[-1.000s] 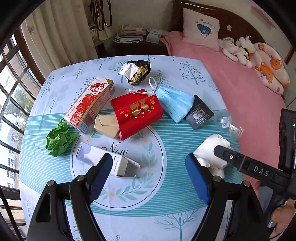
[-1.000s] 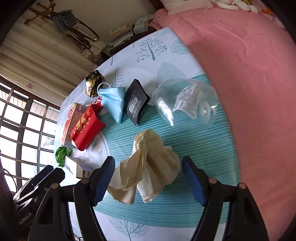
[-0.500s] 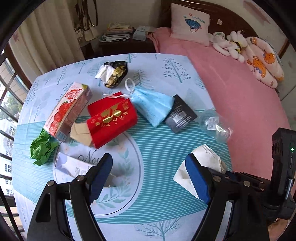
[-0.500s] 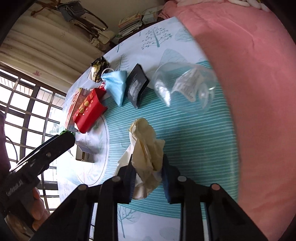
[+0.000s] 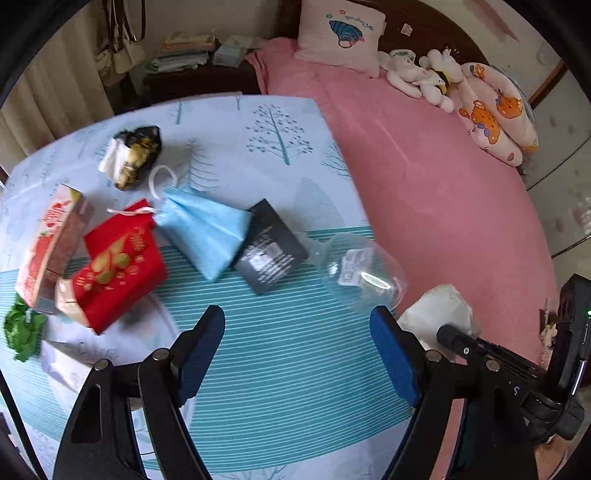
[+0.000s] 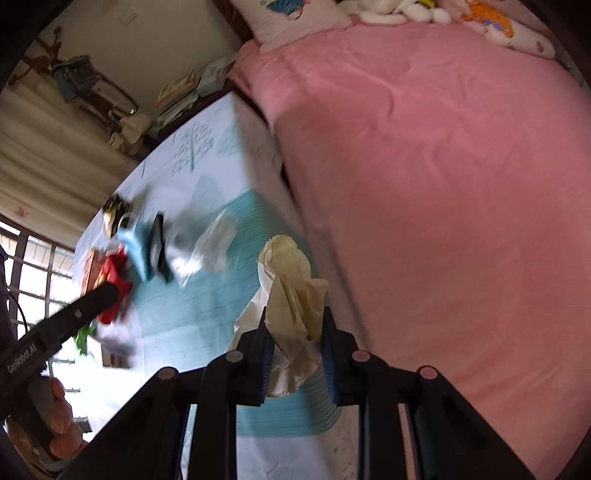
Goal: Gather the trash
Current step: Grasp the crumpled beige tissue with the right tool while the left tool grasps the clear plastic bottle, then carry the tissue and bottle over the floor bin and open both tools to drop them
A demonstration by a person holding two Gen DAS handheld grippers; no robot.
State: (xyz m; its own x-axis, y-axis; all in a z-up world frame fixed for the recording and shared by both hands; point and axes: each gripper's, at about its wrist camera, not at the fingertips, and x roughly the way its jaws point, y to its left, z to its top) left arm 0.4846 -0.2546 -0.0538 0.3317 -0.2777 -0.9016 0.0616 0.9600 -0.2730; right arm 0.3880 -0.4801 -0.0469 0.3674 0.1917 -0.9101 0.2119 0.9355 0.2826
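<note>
My right gripper (image 6: 293, 332) is shut on a crumpled cream tissue (image 6: 291, 295) and holds it lifted off the table near the right edge; the tissue also shows in the left wrist view (image 5: 439, 306). My left gripper (image 5: 297, 343) is open and empty above the striped tablecloth (image 5: 295, 350). On the table lie a clear plastic cup (image 5: 358, 275), a black packet (image 5: 271, 251), a blue face mask (image 5: 207, 230), a red box (image 5: 118, 264), a strawberry carton (image 5: 48, 247), a black-gold wrapper (image 5: 133, 155) and green paper (image 5: 22, 328).
A pink bed (image 5: 424, 184) with a pillow (image 5: 340, 33) and soft toys (image 5: 421, 74) borders the table's right side. A nightstand with books (image 5: 184, 55) stands behind. A window grille (image 6: 33, 269) is at left.
My right gripper closed on the tissue and lifted it off the table, swinging right. My left gripper moved right across the table, staying open.
</note>
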